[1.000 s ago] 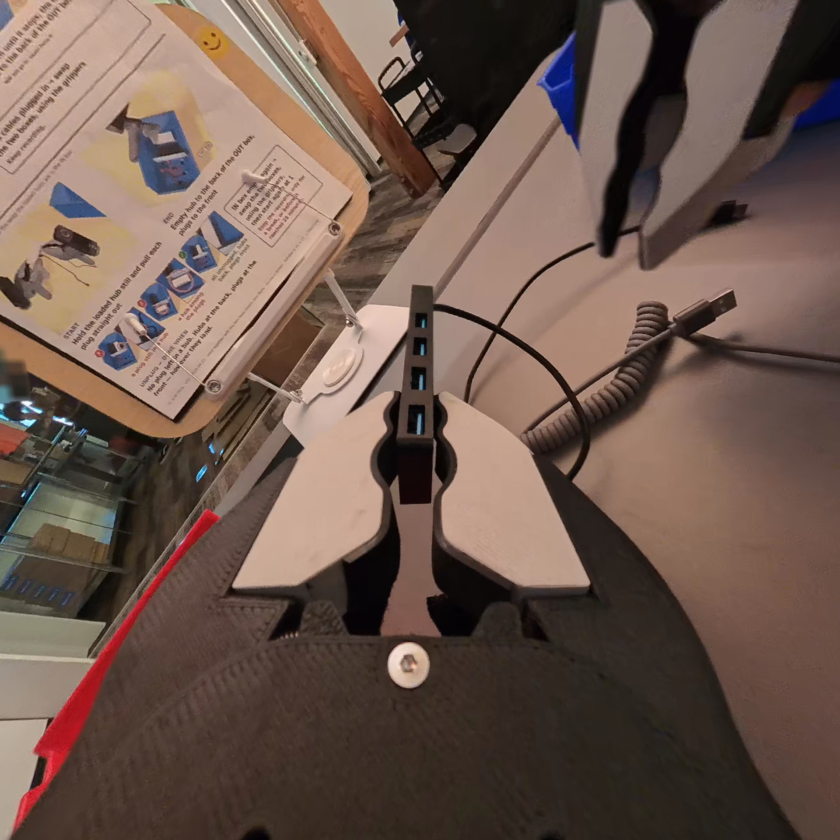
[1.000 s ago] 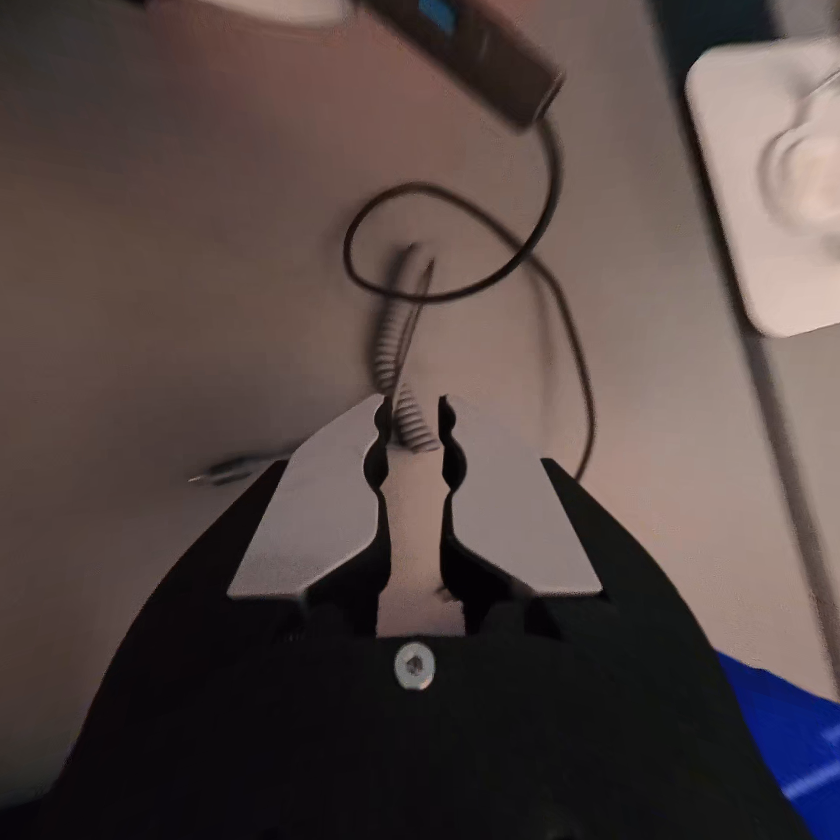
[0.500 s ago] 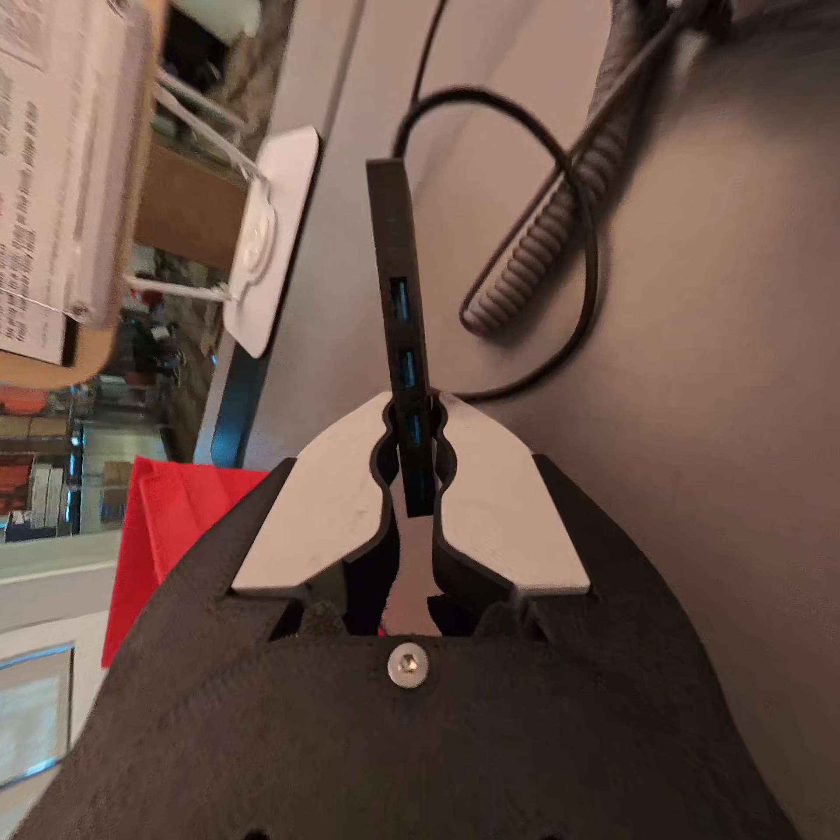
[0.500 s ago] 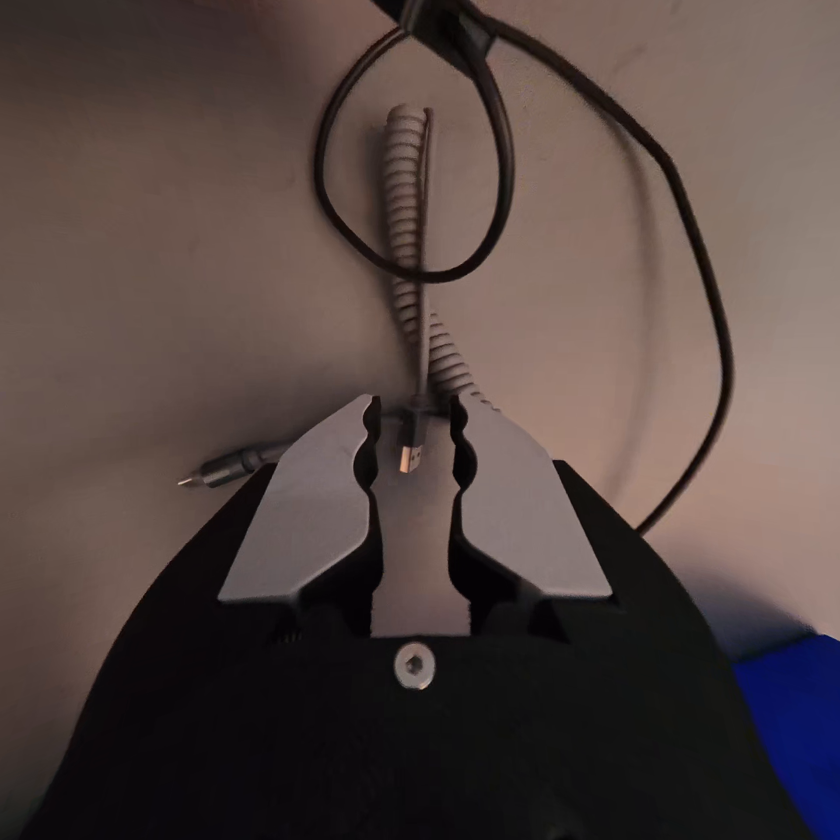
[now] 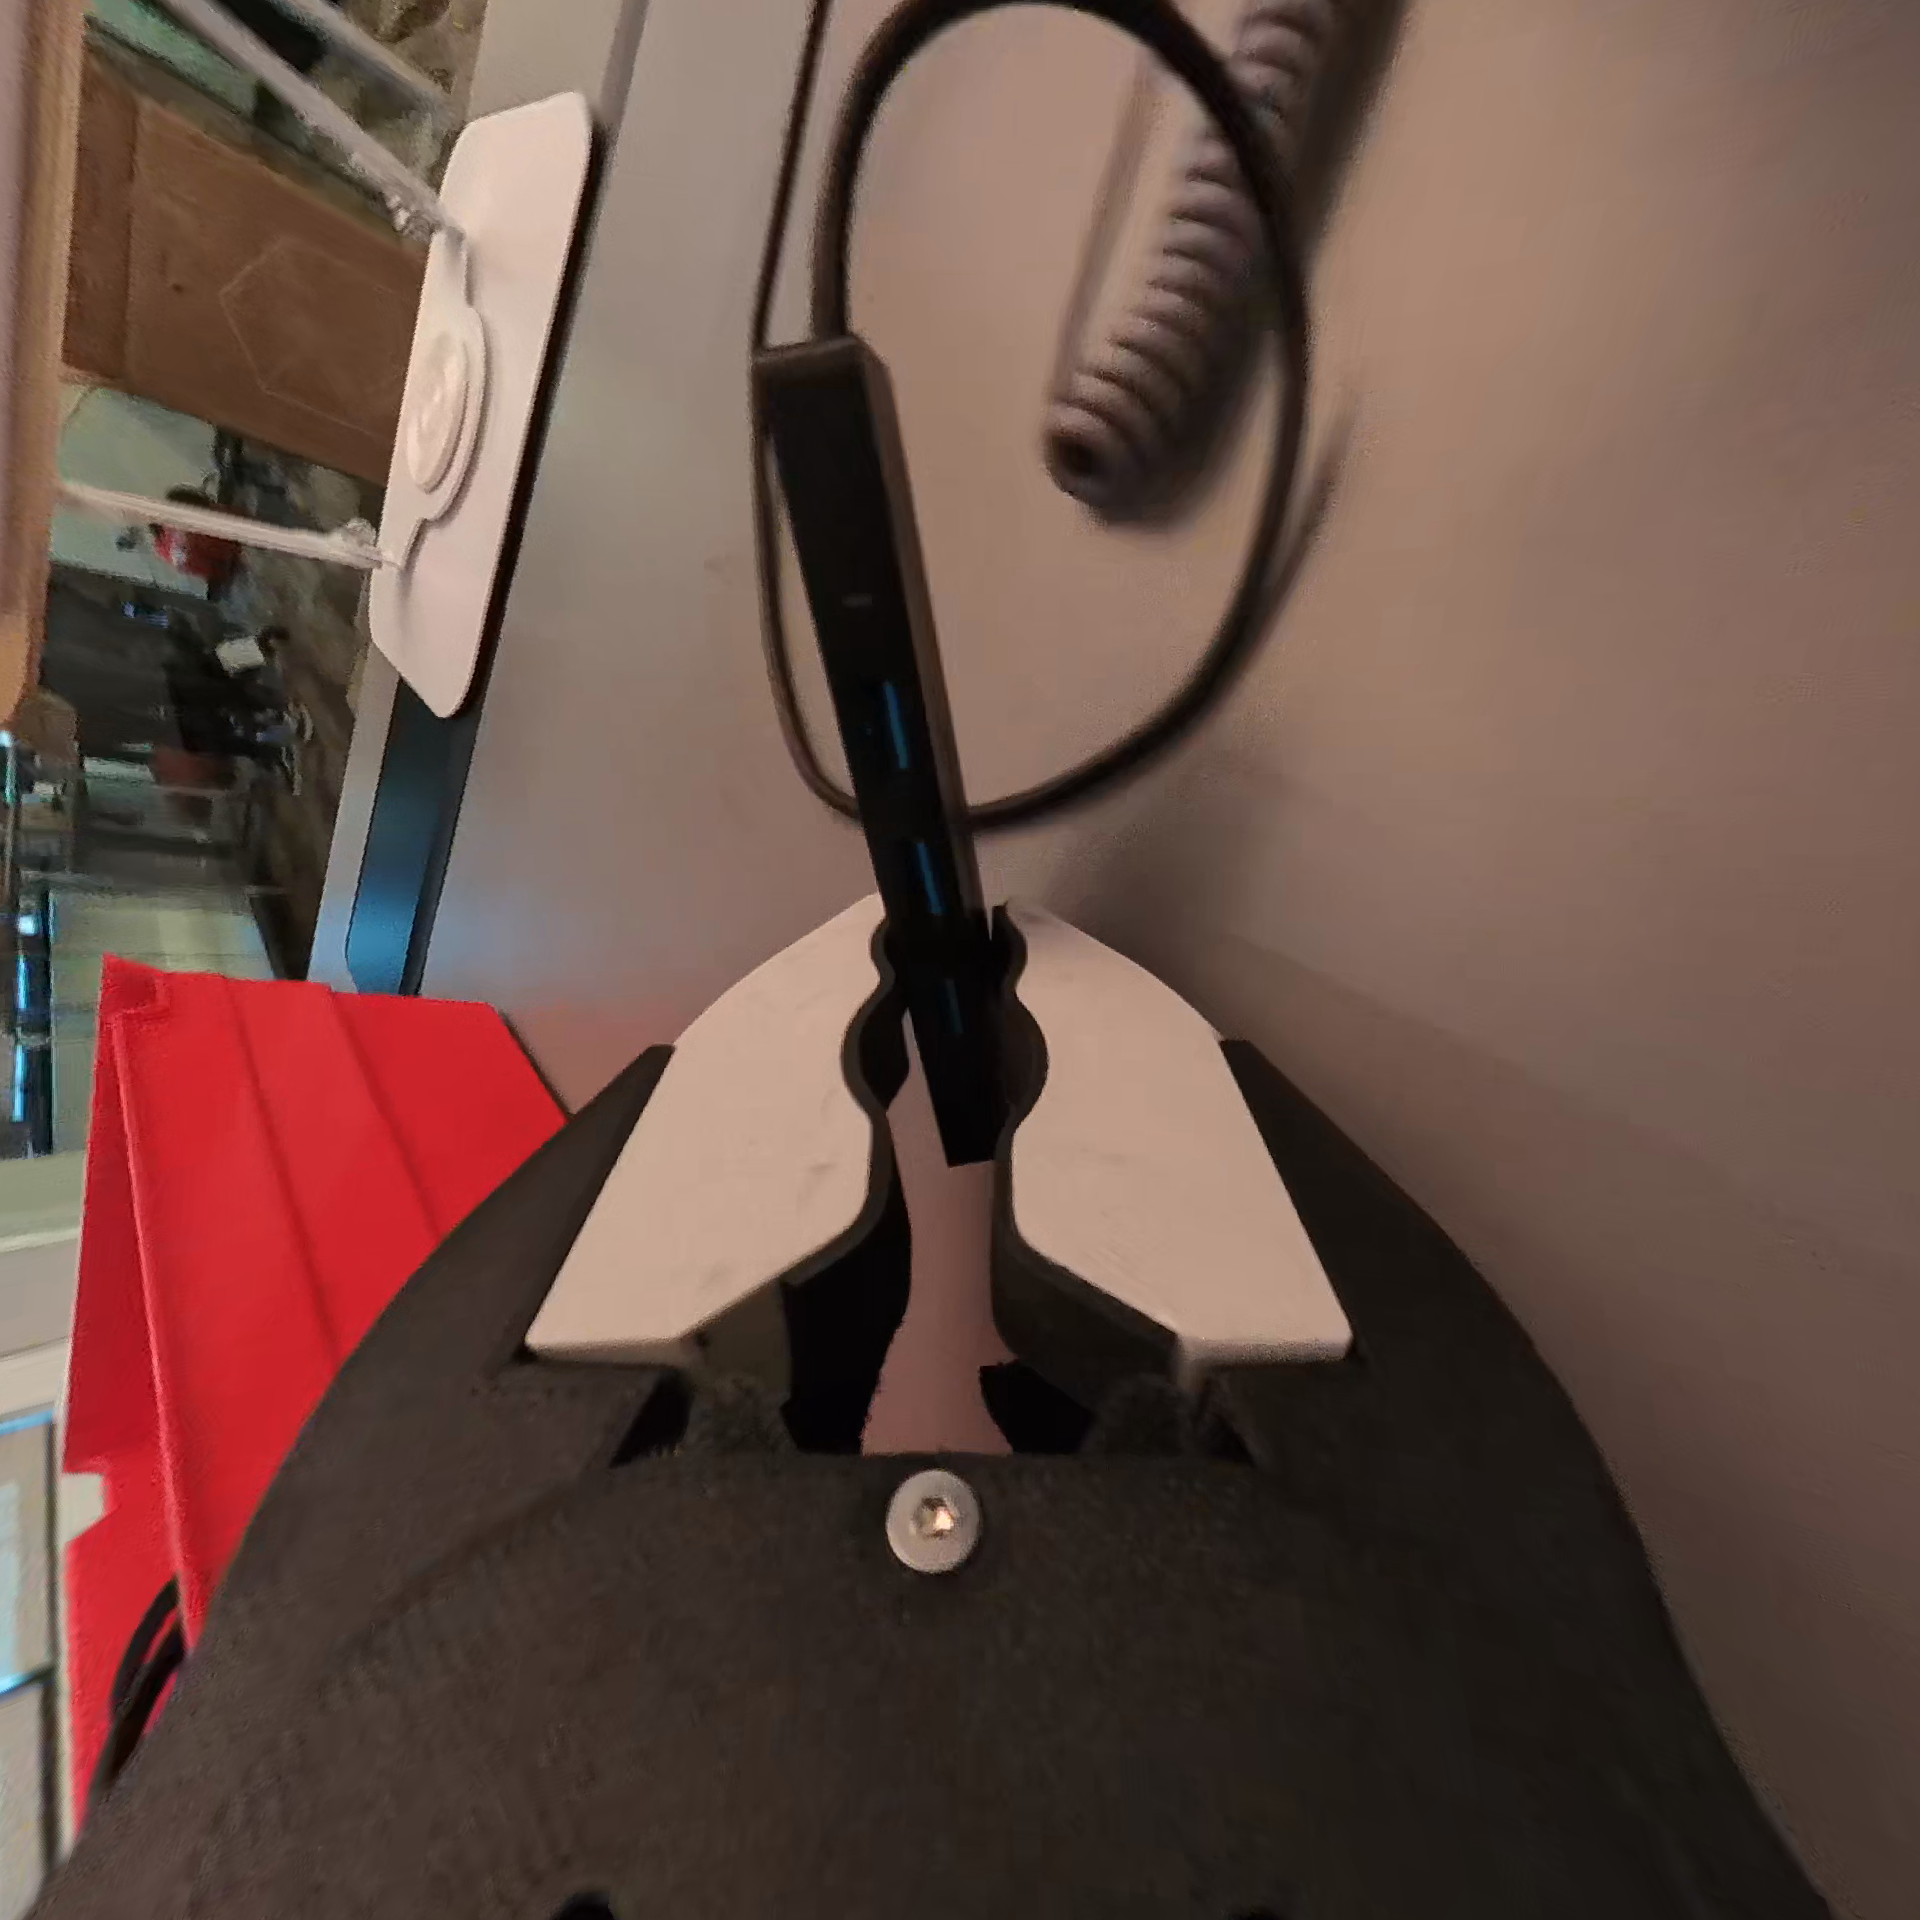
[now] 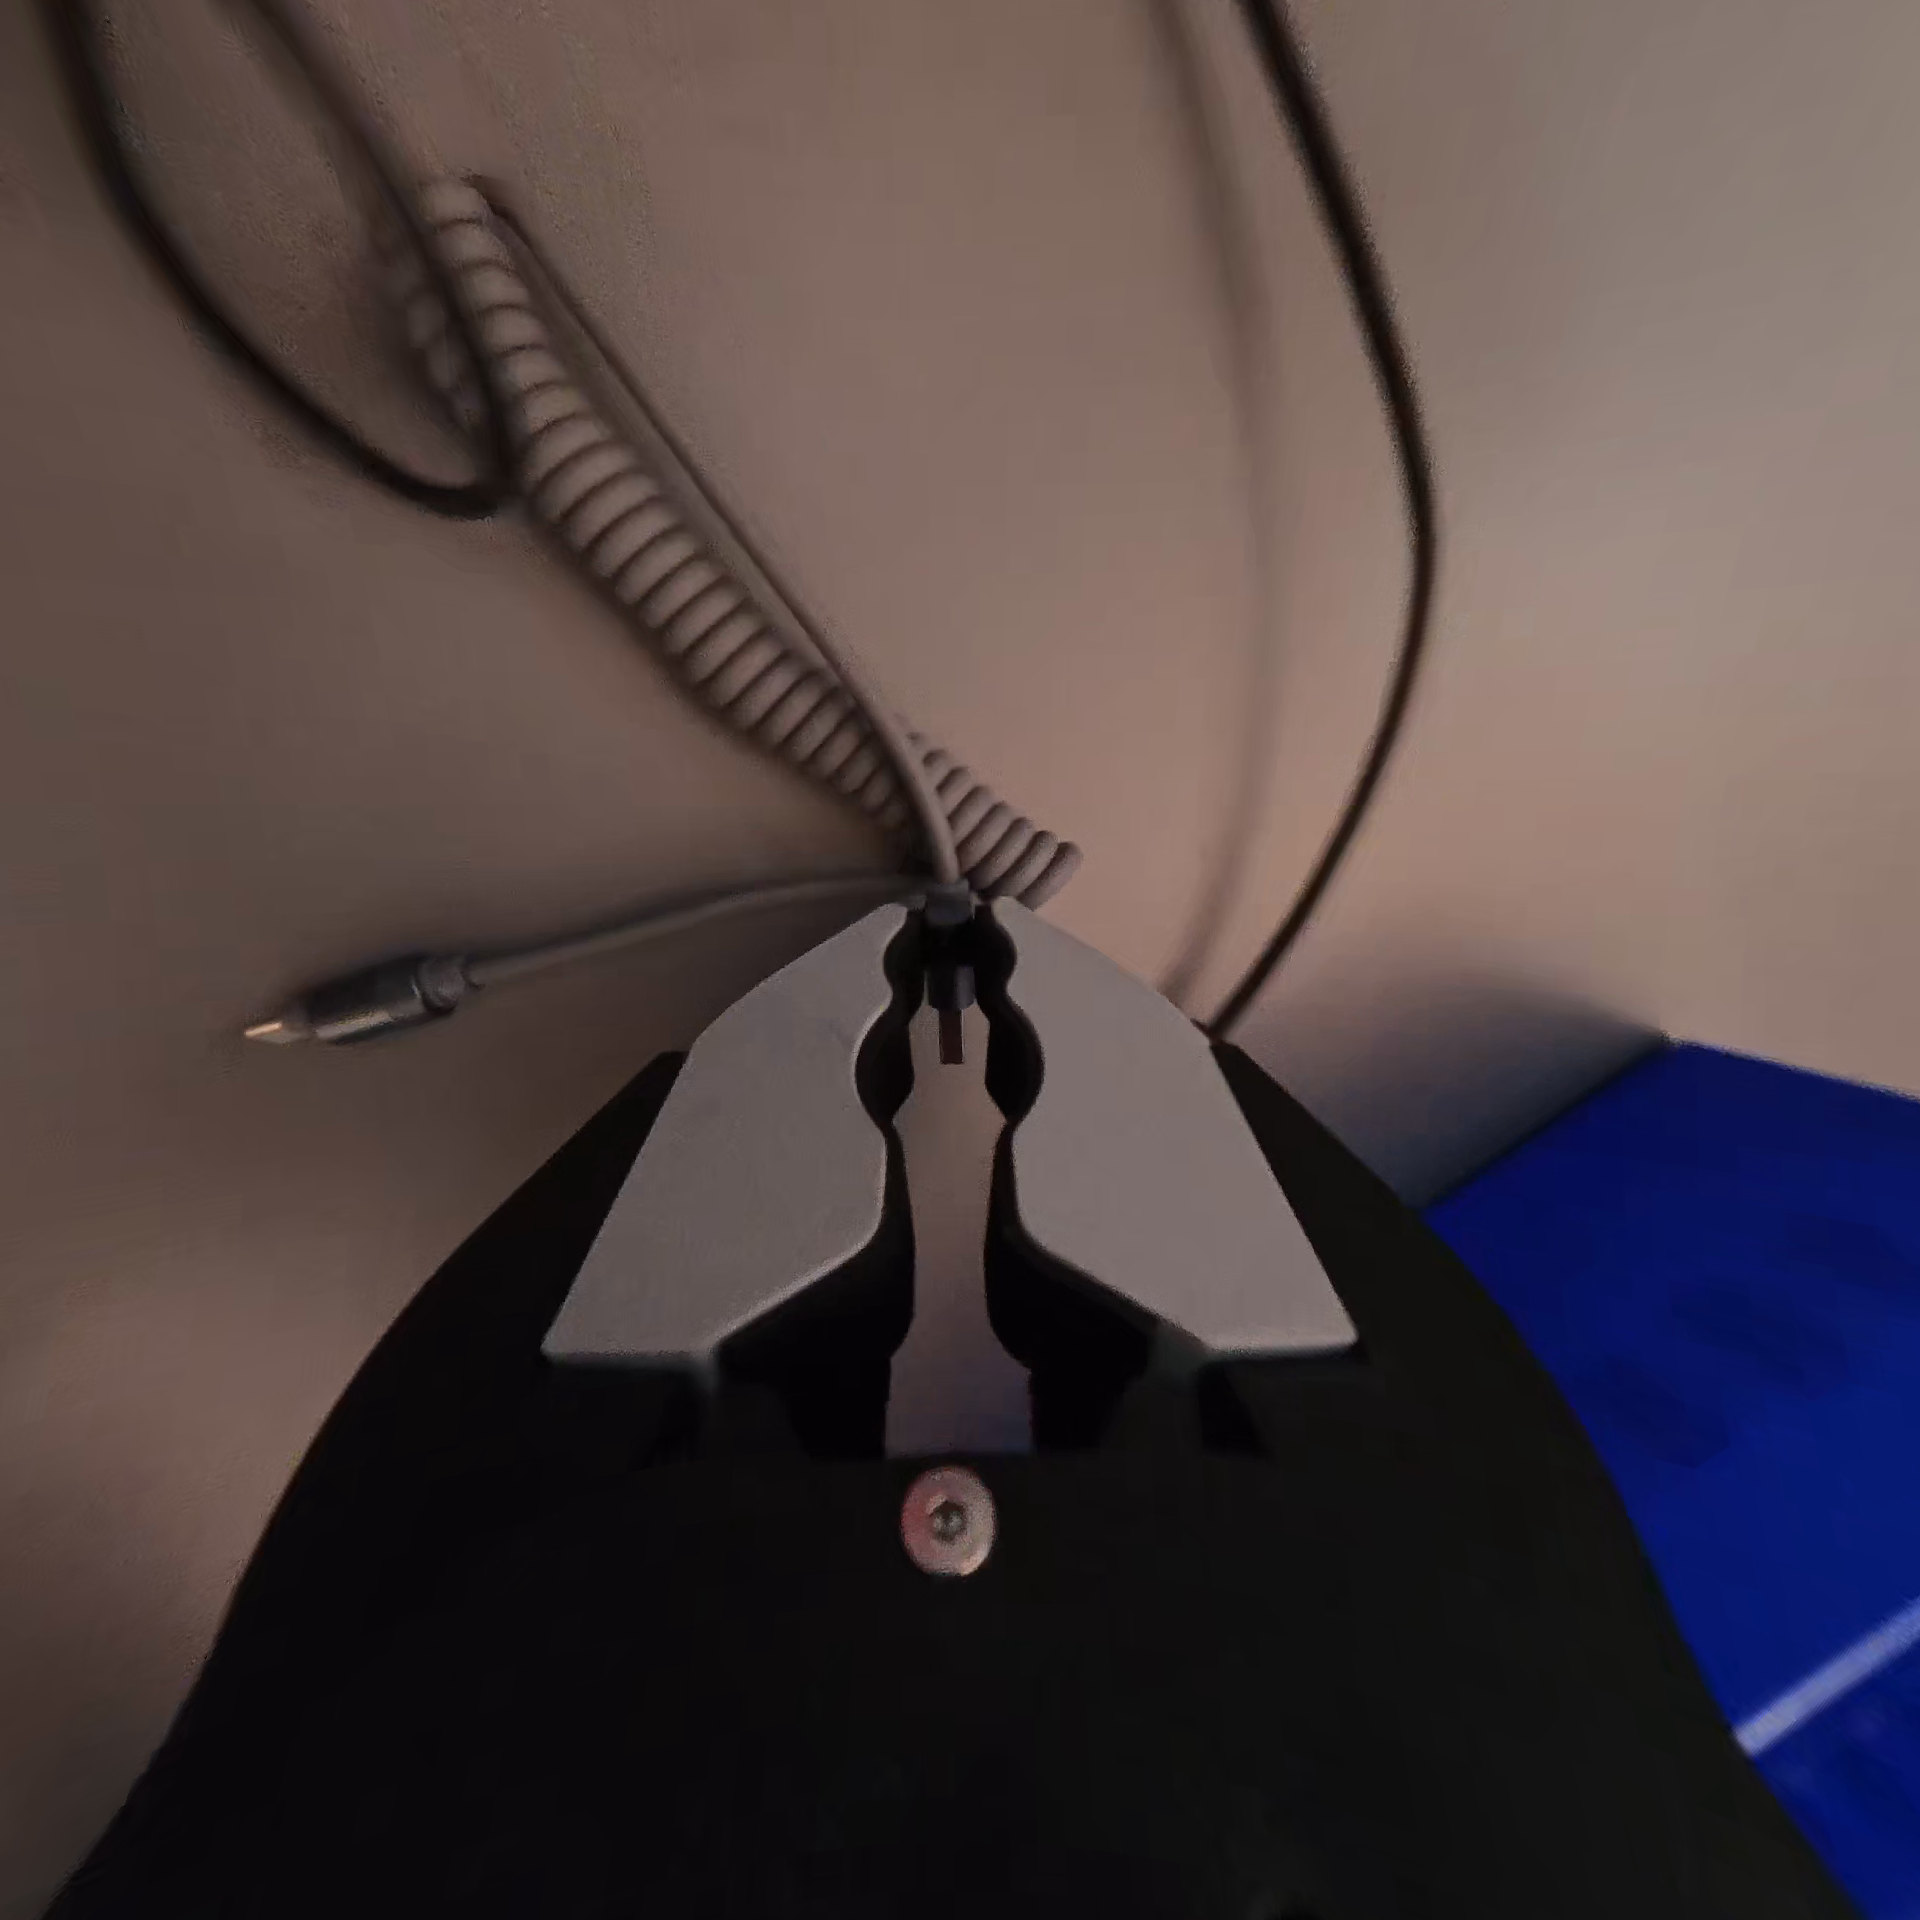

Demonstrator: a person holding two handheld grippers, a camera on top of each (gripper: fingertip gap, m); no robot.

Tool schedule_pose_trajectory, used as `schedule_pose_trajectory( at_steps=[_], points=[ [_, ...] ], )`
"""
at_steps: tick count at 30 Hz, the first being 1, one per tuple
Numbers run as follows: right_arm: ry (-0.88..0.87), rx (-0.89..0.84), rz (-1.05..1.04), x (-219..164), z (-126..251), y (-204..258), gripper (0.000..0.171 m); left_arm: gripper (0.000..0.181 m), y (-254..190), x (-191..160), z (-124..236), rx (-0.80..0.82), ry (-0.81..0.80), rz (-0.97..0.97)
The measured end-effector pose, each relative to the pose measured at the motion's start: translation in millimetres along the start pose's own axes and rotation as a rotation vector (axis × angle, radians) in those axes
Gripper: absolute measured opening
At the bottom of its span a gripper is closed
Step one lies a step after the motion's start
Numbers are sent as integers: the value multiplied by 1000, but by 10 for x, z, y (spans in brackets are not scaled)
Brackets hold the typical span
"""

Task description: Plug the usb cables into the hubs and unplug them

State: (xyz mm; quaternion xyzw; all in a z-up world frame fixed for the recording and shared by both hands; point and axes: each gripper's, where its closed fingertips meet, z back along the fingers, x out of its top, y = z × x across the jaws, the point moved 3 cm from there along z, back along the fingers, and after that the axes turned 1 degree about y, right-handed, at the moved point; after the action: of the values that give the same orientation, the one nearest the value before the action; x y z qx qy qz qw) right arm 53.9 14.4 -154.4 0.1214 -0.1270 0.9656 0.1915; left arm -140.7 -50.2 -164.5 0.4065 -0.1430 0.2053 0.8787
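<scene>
Hub (image 5: 883, 727) sits squeezed crooked in your left tool (image 5: 940, 930), your right tool (image 6: 948, 914) pinches the plug (image 6: 948, 1013), so pushing could twist it loose.

- The left wrist view is moderately lit; the tabletop (image 5: 1558, 727) grades from pale at the top to a darker brown lower right.
- Motion blur is seen on the coiled cable (image 5: 1164, 312) and the black cord (image 5: 1262, 582), while the hub (image 5: 873, 644) is rendered more sharply.
- The white jaws are brightly lit; a reddish tint is cast on the tabletop beside the red bin (image 5: 291, 1195).
- The right wrist view is dim and warm-toned.
- A shadow is thrown on the tabletop (image 6: 1610, 520) beside the blue bin (image 6: 1714, 1351).
- The coil (image 6: 665, 582) is sharp near the jaws and blurred at the upper left.
- Wide-angle bending is visible at the edges.
</scene>
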Motion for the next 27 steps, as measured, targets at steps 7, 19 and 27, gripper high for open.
schedule_pose_trajectory(
  at_steps=[7, 19, 27],
  points=[
    [-162, 6, -153, 133, 297, -262, 10, 16, -334, 118, 234, -71, -69, -160],
    [-177, 30, -75, 199, 368, -235, 10, 72, -661, 382, 570, -606, -81, 41],
    [-187, 26, -51, 220, 346, -246, 10, 71, -232, 649, 639, -107, 41, -462]
  ],
)
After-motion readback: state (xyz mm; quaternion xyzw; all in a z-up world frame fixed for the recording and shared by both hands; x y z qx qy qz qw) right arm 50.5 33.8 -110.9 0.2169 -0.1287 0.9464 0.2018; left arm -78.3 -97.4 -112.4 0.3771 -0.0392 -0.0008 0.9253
